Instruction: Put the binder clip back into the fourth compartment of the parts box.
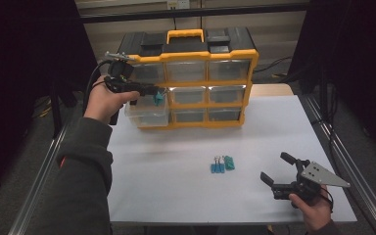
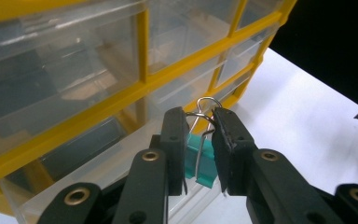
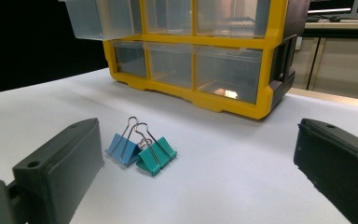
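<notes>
A yellow and black organizer [image 1: 191,63] with clear drawers stands at the back of the white table [image 1: 176,186]. Its middle-left drawer [image 1: 147,113] is pulled out. My left gripper [image 1: 155,94] is shut on a teal binder clip [image 2: 200,156], held just above that pulled-out drawer [image 2: 98,177]. The clip [image 1: 158,98] hangs between the pads with its wire handles pointing up. Near the table's front right, my right gripper [image 1: 276,169] stands open with nothing between its jaws. A blue binder clip [image 3: 122,148] and a teal binder clip [image 3: 156,156] lie side by side on the table ahead of it.
The loose clips [image 1: 222,164] rest mid-table, front of centre. Metal rails [image 1: 338,142] run along both table sides. A dark surround lies beyond the table edges.
</notes>
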Action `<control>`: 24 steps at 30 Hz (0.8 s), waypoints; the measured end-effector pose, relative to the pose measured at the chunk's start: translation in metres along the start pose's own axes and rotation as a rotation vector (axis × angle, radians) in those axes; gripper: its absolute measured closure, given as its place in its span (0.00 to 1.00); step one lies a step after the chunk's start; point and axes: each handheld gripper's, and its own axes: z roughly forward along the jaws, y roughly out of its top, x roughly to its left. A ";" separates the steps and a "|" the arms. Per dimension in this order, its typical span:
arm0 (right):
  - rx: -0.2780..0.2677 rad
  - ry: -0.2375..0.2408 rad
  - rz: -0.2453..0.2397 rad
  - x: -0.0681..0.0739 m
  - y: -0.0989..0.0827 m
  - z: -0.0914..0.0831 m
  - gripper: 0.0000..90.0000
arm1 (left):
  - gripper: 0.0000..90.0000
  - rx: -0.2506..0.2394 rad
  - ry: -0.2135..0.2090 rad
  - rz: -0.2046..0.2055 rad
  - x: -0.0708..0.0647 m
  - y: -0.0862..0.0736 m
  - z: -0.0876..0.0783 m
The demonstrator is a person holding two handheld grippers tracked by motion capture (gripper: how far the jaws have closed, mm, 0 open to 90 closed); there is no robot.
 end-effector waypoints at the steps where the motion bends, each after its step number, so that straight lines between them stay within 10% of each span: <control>1: 0.000 0.000 0.000 0.000 0.000 0.000 0.01 | 0.83 0.004 0.003 0.000 0.001 -0.001 0.000; 18: -0.002 0.001 0.007 0.000 0.000 -0.001 0.01 | 0.83 0.023 0.058 0.006 0.012 -0.012 0.011; 24: -0.001 0.002 0.002 0.000 0.000 0.000 0.01 | 0.58 -0.013 0.039 0.014 0.009 -0.011 0.011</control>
